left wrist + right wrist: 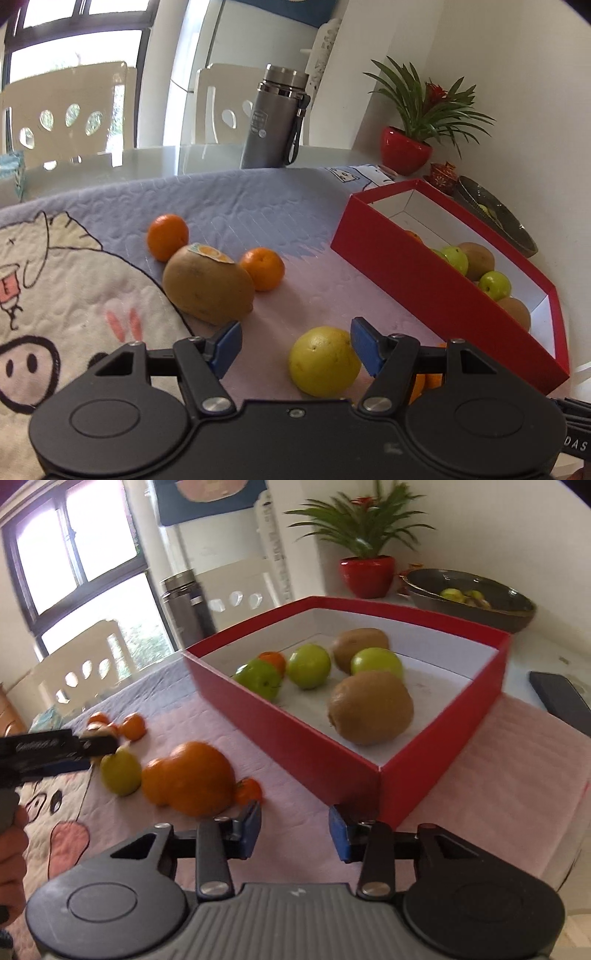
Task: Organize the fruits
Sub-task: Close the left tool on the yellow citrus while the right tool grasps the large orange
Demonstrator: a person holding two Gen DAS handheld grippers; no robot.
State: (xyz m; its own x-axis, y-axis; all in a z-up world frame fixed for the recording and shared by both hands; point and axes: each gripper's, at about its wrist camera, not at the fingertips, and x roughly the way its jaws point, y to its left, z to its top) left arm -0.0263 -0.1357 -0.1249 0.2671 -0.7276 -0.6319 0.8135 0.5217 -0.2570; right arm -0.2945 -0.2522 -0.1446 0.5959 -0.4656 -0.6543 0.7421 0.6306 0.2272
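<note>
My left gripper (295,345) is open, low over the quilt, with a yellow-green fruit (324,361) between its blue fingers, next to the right one. A brown kiwi (207,283) and two small oranges (168,236) (263,268) lie beyond. The red box (424,291) at right holds green fruits and kiwis. My right gripper (294,830) is open and empty near the red box's (332,764) near corner. A large orange (190,777), a tiny orange (248,791) and the yellow-green fruit (121,771) lie to its left. The left gripper also shows there (55,751).
A grey flask (271,118) stands on the glass table behind the quilt. A red potted plant (406,149) and a dark bowl (472,603) holding fruit sit by the wall. A dark phone (561,701) lies right of the box. Chairs stand behind the table.
</note>
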